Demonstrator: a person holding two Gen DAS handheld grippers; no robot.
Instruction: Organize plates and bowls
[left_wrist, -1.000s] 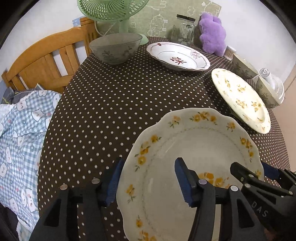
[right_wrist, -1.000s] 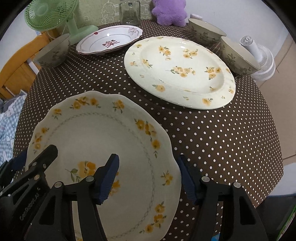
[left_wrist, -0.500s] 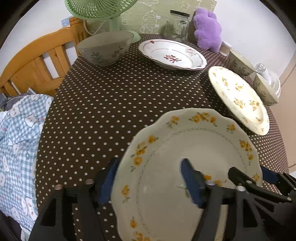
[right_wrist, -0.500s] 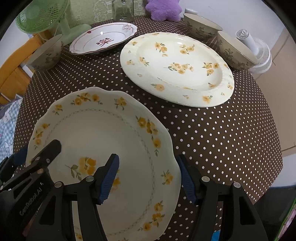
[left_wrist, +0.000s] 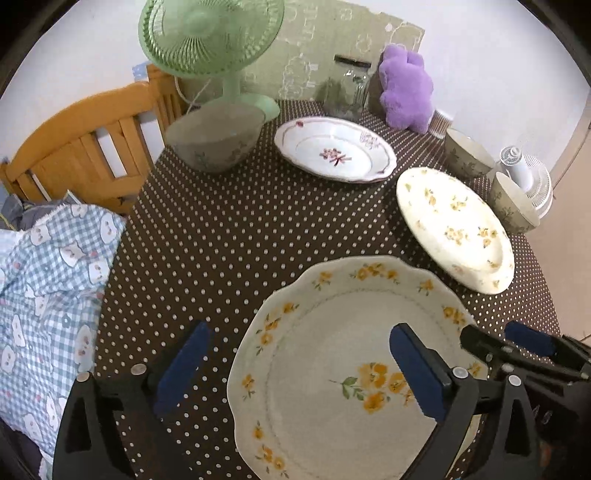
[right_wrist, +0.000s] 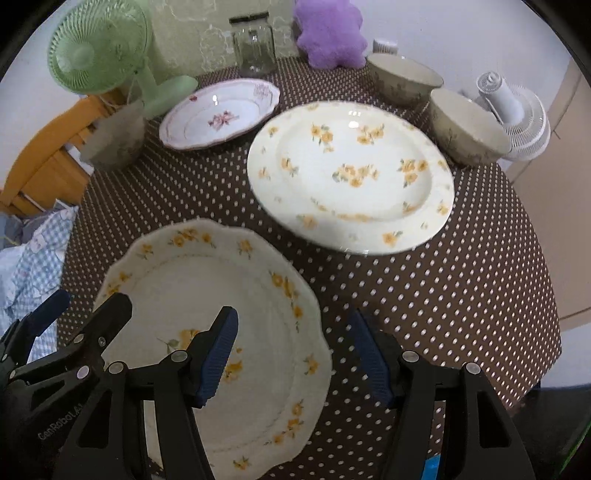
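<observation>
A scalloped white plate with yellow flowers (left_wrist: 332, 369) (right_wrist: 207, 295) lies on the near part of the dotted table (left_wrist: 221, 236). My left gripper (left_wrist: 299, 369) hangs above the plate's left rim, its jaws opening wide, and neither pad touches the rim between them. Over the plate's right rim my right gripper (right_wrist: 293, 354) stands open, its pads clear of the plate. Farther back lie an oval yellow-flowered plate (left_wrist: 454, 229) (right_wrist: 351, 177) and a pink-flowered plate (left_wrist: 334, 153) (right_wrist: 221, 114). A large grey bowl (left_wrist: 216, 136) (right_wrist: 114, 136) stands at the back left. Two smaller bowls (right_wrist: 404, 79) (right_wrist: 469, 125) stand at the back right.
A green fan (left_wrist: 210, 33), a glass jar (left_wrist: 345, 92) and a purple plush toy (left_wrist: 404, 88) line the table's back edge. A small white fan (right_wrist: 513, 110) stands beyond the right edge. A wooden chair (left_wrist: 77, 147) and a checked cloth (left_wrist: 48, 288) are on the left.
The left gripper's jaws have spread much wider. Both grippers have risen away from the scalloped plate, which stays on the table, so more of the table shows.
</observation>
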